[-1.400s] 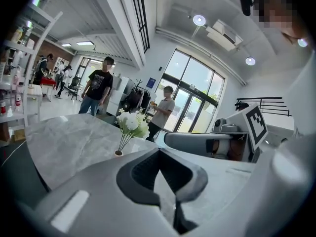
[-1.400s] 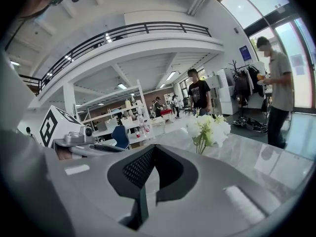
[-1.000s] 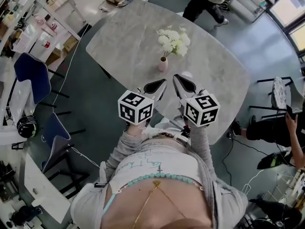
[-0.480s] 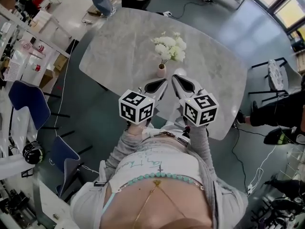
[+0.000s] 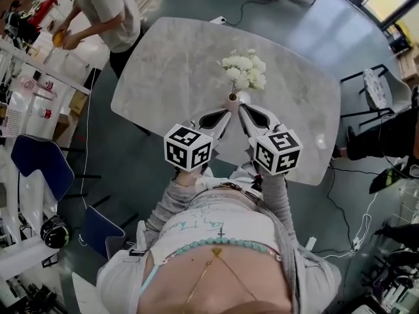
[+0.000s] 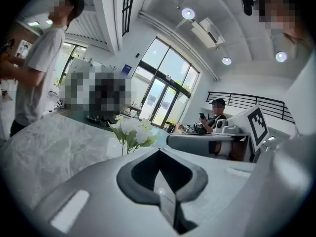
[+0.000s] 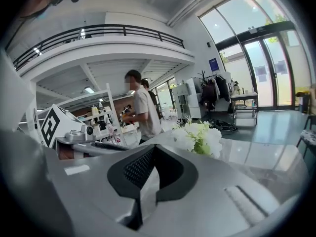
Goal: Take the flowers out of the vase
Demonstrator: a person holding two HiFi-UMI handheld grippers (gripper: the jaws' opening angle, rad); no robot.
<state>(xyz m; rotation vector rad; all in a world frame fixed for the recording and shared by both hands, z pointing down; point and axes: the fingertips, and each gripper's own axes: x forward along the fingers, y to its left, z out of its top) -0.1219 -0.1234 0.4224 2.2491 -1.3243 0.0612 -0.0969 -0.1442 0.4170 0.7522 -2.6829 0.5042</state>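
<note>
A bunch of white flowers with green stems stands in a small pink vase near the middle of the grey marble table. My left gripper and right gripper hover side by side just in front of the vase, one on each side of it, both shut and empty. The flowers show just beyond the left gripper in the left gripper view. In the right gripper view the flowers sit past the right gripper, slightly to its right. Neither gripper touches the flowers or the vase.
A person in a beige shirt stands at the table's far left corner beside a cluttered bench. Blue chairs stand on the floor to the left and a grey chair to the right. A seated person is off to the side.
The vase and flowers now lie closer to both gripper tips, right between them. The view has shifted, and a standing person has come into sight at upper left.
</note>
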